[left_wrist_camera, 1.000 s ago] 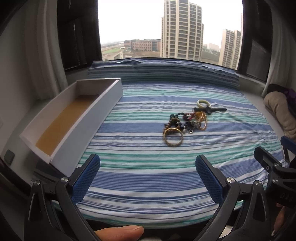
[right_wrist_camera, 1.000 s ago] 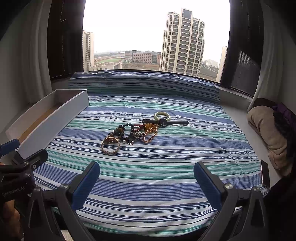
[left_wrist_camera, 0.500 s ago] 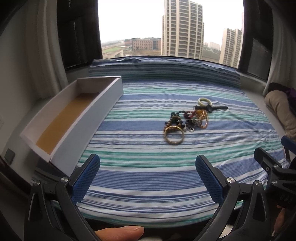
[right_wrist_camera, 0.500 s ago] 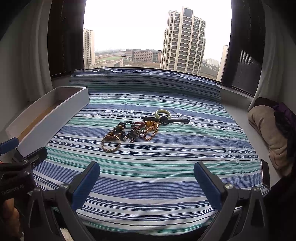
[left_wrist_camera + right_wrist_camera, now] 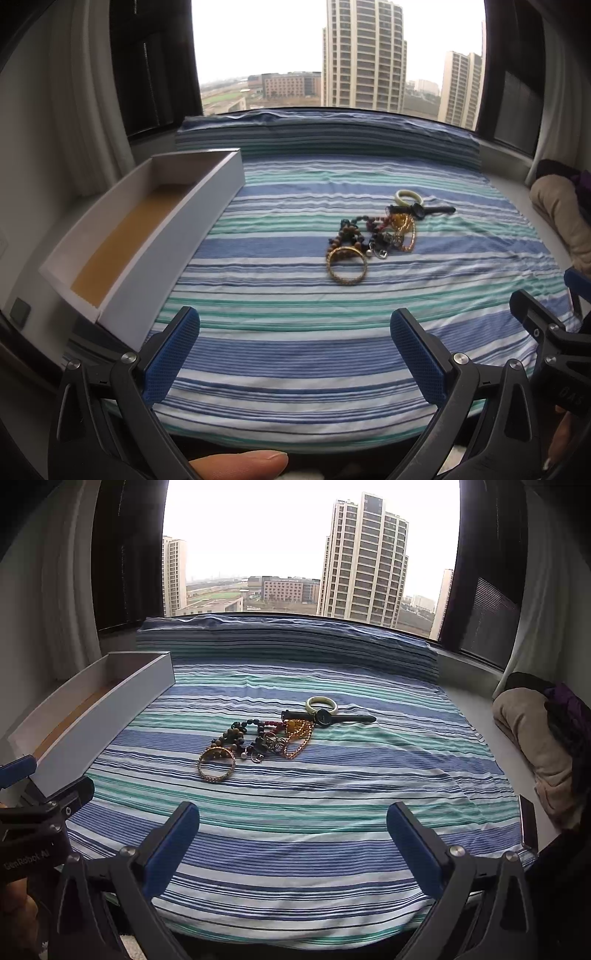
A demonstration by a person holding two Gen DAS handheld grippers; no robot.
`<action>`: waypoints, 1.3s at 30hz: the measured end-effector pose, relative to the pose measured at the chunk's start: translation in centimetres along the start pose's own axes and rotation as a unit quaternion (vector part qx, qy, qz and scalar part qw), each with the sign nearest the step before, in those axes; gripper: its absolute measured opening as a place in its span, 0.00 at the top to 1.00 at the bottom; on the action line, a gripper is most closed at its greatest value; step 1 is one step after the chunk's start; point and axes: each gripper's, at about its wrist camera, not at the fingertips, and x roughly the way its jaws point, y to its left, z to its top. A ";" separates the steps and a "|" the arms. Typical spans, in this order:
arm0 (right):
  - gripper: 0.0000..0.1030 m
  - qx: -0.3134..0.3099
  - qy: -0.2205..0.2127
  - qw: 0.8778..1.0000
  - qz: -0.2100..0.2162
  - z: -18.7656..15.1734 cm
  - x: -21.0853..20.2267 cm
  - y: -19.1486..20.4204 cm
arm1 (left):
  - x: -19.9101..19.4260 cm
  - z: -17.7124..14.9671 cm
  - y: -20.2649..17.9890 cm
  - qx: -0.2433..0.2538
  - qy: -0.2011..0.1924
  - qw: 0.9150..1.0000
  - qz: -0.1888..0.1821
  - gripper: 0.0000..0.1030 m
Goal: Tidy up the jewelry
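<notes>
We log both the left gripper (image 5: 293, 349) and right gripper (image 5: 293, 843) spread wide and empty, the jewelry pile (image 5: 266, 738) mid-bedspread (image 5: 332, 834), the left view alone showing the white box's (image 5: 173, 236) tan floor, the right only its wall.

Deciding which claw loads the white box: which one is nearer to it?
Left. The left claw hangs just beside the white box, at its near corner; the right claw sits farther right, beyond the left one.
</notes>
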 end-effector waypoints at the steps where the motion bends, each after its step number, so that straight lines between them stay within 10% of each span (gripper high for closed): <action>1: 0.00 0.000 0.000 1.000 0.000 0.0 0.0 0.1 | 0.0 0.0 0.0 0.000 0.000 1.000 0.000 0.00; 39: 0.00 0.013 0.010 1.000 -0.001 -0.4 0.9 -0.7 | 1.0 -0.5 -0.5 0.008 0.010 1.000 -0.006 0.00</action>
